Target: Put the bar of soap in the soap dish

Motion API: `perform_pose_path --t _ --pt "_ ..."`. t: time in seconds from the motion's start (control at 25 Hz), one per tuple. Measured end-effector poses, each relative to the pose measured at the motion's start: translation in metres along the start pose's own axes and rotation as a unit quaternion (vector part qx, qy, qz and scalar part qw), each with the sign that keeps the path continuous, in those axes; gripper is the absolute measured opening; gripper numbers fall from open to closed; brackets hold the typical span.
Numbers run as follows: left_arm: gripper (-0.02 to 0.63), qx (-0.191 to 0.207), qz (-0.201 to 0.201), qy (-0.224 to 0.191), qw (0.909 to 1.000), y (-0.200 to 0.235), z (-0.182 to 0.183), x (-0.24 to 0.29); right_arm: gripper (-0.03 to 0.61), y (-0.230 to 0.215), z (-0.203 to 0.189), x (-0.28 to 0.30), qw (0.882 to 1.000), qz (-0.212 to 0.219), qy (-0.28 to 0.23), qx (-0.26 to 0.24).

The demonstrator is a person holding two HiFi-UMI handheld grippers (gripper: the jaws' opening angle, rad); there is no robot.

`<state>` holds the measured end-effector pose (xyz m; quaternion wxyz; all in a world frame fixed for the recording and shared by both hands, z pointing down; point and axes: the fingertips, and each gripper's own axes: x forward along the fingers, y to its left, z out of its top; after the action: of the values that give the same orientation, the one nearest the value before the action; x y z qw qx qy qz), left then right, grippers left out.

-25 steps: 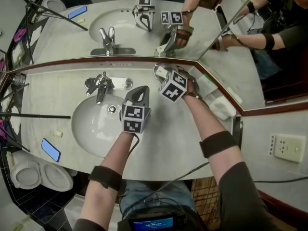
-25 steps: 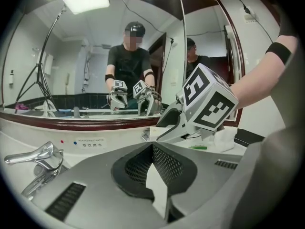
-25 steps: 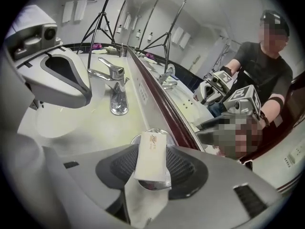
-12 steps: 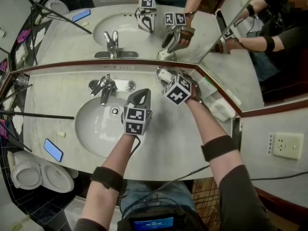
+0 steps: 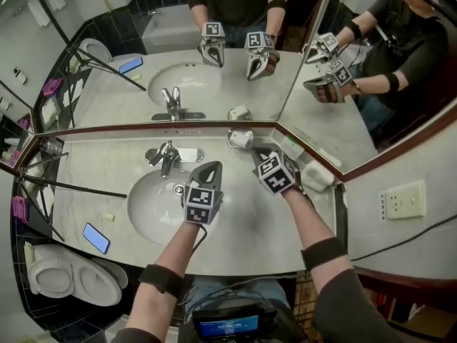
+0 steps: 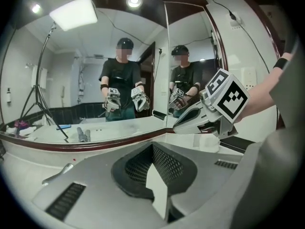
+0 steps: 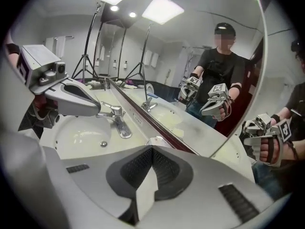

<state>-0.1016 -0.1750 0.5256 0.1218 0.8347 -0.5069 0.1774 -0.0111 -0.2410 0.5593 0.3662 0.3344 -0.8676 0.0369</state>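
A white bar of soap (image 5: 245, 138) lies in the chrome soap dish (image 5: 231, 141) at the back of the counter, against the mirror. My right gripper (image 5: 261, 153) hangs just in front of and above the dish. Its jaws have just been closing and now stand shut with nothing between them. In the right gripper view the soap dish (image 7: 155, 140) peeks out just beyond the closed jaws. My left gripper (image 5: 211, 166) is shut and empty, raised over the right rim of the basin (image 5: 143, 209). In the left gripper view the right gripper (image 6: 180, 125) shows to the right.
The faucet (image 5: 166, 156) stands behind the basin. A tripod leg (image 5: 78, 188) crosses the left of the counter, near a blue phone (image 5: 96, 238) and a small pale scrap (image 5: 108, 216). White items (image 5: 315, 174) lie at the right end. The mirror (image 5: 214, 84) lines the back.
My right gripper has drawn back and up from the soap dish, leaving the soap there. The left gripper has risen too. The head view has lifted and takes in more of the mirror.
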Motion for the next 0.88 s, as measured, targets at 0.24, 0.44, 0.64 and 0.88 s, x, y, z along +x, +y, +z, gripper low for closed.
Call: perform_pose_path --t 0.24,0.44,0.64,0.88 --pt "0.000 0.011 -0.004 -0.010 0.9999 -0.028 0.015 -0.039 0.018 0.007 -0.016 -0.083 0.995 -0.020 -0.050 0.081" --pt "0.000 0.010 -0.009 -0.019 0.9997 -0.046 0.013 -0.068 0.018 0.013 -0.045 -0.128 0.982 -0.034 -0.101 0.154" --pt "0.000 -0.027 -0.010 -0.017 0.9994 -0.057 0.000 -0.093 0.018 0.028 -0.065 -0.158 0.974 -0.047 -0.119 0.185" --pt "-0.002 -0.021 -0.012 -0.014 0.9996 -0.064 -0.011 -0.104 0.018 0.035 -0.081 -0.173 0.969 -0.061 -0.129 0.201"
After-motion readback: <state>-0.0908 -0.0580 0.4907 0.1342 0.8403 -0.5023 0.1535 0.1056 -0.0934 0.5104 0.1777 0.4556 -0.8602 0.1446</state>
